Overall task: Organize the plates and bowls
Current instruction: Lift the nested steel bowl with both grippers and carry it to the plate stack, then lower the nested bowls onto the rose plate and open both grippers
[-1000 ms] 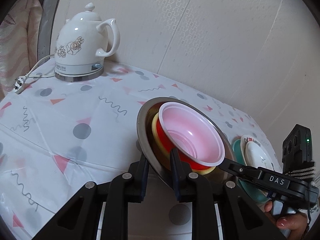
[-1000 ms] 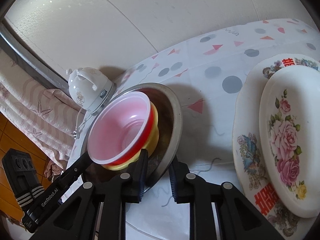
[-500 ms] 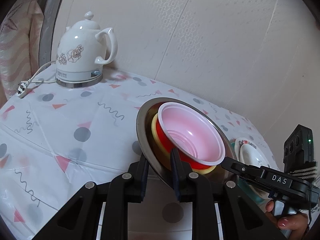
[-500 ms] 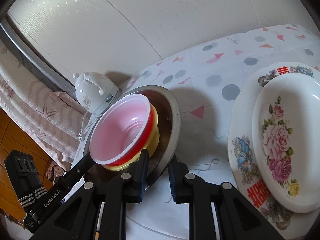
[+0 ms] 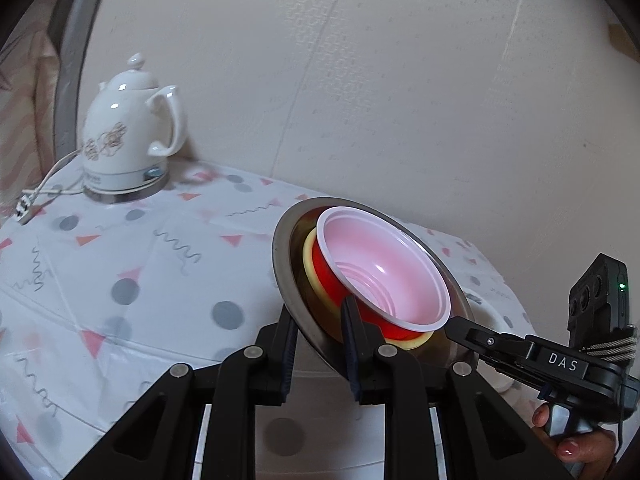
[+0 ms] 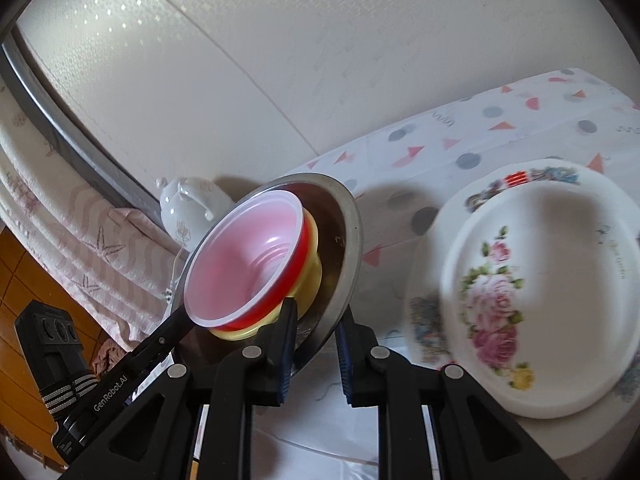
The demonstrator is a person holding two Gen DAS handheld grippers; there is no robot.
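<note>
Two grippers hold one steel bowl tilted above the bench.

The left gripper [image 5: 318, 340] pinches the near rim of the steel bowl [image 5: 286, 276], jaws narrow; the right gripper [image 6: 314, 344] clamps the opposite rim the same way. Nested inside sit a yellow bowl [image 5: 310, 266] and a red bowl [image 5: 384, 276] with a pale inside. Flowered plates [image 6: 532, 308] are stacked on the bench [image 5: 120, 264] at the right; a white kettle [image 5: 128, 144] stands by the wall.
</note>
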